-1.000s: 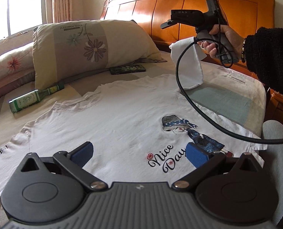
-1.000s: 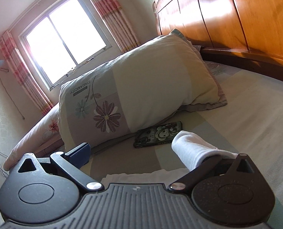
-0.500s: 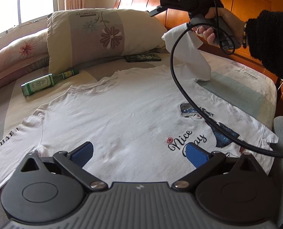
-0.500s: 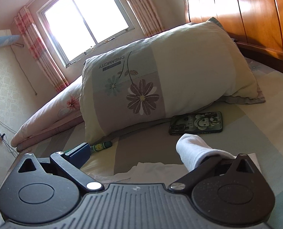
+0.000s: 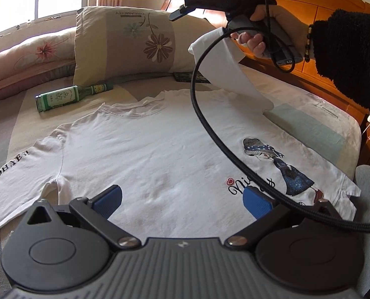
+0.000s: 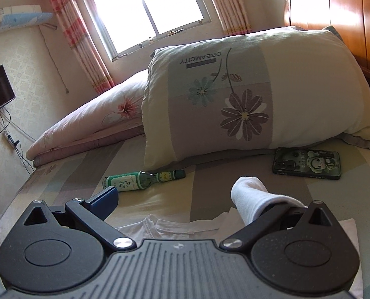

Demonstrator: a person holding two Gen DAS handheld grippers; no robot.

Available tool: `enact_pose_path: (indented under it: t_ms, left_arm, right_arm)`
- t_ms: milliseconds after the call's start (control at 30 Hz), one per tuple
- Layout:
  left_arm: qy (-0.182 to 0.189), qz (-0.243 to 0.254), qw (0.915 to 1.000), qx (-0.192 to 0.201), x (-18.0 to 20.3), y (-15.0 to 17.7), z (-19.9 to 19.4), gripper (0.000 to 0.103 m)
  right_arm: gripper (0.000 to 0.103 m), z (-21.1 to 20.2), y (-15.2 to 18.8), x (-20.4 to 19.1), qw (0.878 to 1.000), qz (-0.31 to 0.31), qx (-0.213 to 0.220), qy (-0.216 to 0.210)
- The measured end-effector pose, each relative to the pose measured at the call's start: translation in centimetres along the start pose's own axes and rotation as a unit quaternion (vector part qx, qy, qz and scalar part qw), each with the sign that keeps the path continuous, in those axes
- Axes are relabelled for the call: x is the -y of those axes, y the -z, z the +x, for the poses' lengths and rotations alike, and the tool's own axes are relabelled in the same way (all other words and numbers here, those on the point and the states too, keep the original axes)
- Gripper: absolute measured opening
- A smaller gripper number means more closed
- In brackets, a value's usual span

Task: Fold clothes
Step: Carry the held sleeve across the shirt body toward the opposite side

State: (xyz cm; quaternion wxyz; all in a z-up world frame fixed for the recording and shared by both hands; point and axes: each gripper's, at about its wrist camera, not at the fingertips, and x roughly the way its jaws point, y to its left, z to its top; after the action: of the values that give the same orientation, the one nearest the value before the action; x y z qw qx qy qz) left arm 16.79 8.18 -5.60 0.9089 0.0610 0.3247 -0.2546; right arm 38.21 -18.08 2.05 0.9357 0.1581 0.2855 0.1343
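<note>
A white sleeve [image 6: 253,198] drapes over the right gripper's [image 6: 185,196] right finger, jaws spread, above the flowered pillow's [image 6: 247,99] neighbours: green bottle [image 6: 140,180], phone [image 6: 307,163].

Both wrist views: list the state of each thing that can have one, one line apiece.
T-shirt: spread flat, print side up, one sleeve lifted.
Lifted sleeve: draped over one finger of the right gripper, jaws wide apart.
Left gripper: open, empty, above the shirt.
Green bottle: lying on its side, capped.
Phone: lying flat, case side up.
</note>
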Motion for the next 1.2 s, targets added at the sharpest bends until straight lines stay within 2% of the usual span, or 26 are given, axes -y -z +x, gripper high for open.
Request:
enact_pose_path:
  t_ms: [233,567,767,1067,1200]
  left_arm:
    - [-0.004,-0.004,1.0000,-0.006,-0.4,0.3,0.2,0.102]
    - [0.005,-0.007,1.0000,-0.001,-0.3,0.4,-0.1,0.102]
    - [0.005,-0.006,1.0000,-0.005,-0.2,0.5,0.1,0.102]
    - [0.005,-0.003,0.9999,-0.010,0.0,0.5,0.4,0.102]
    - [0.007,-0.002,0.9999,-0.014,0.2,0.4,0.6,0.102]
  right_arm:
    - [0.103,2.2,0.5,-2.9,0.999,-0.024,-0.024,-0.019]
    - [0.103,5.2,2.5,-5.3,0.997,-0.022,-0.053,-0.048]
    - [0.103,7.0,4.4,-6.3,0.994,-0.042,-0.089,-0.048]
    - [0.103,9.1,8.1,-7.0,0.984,-0.072,-0.151,-0.054]
    - [0.103,10.3,9.9,-8.0,0.976,-0.112,-0.180,-0.050]
